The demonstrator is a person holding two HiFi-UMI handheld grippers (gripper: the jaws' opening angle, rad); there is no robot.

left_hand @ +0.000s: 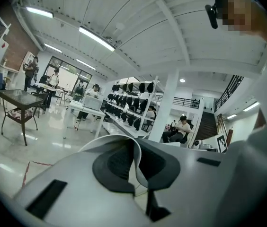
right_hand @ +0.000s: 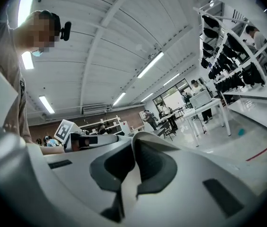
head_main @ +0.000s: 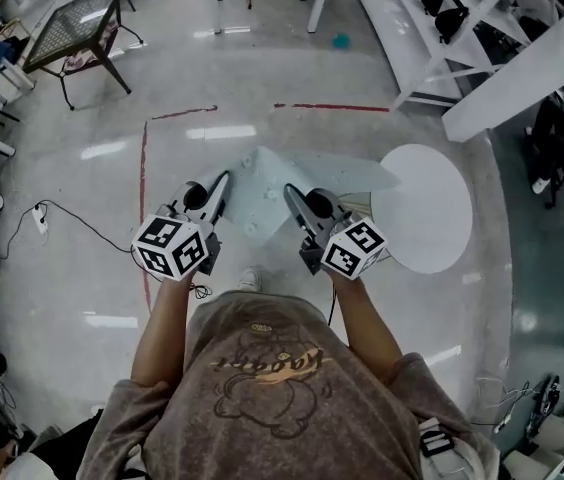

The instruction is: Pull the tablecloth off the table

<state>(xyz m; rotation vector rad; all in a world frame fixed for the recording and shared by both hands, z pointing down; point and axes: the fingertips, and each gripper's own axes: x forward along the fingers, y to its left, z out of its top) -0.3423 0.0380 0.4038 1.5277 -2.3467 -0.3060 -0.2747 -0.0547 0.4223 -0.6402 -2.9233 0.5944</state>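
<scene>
Shelving [head_main: 462,13] at one o'clock in the head view carries rows of dark items, too small to name. At centre frame, a person in a brown printed T-shirt [head_main: 272,388] holds the pale tablecloth [head_main: 262,178] up between two grippers. The left gripper [head_main: 222,184] is clamped tight on one edge of the cloth, and its own view shows a thin fold pinched between the dark pads. The right gripper [head_main: 291,195] is likewise closed on the cloth, a strip of fabric running down between its pads. From there the sheet trails toward three o'clock, where the round white table [head_main: 442,218] stands with most of its top bare. Whether the cloth's far tip touches the table's rim cannot be told. Both grippers cover the cloth's near edge. A glass-topped table [head_main: 72,28] stands at eleven o'clock, and red tape lines [head_main: 145,168] mark the glossy floor. A small teal object [head_main: 340,40] at twelve o'clock is too small to identify.
</scene>
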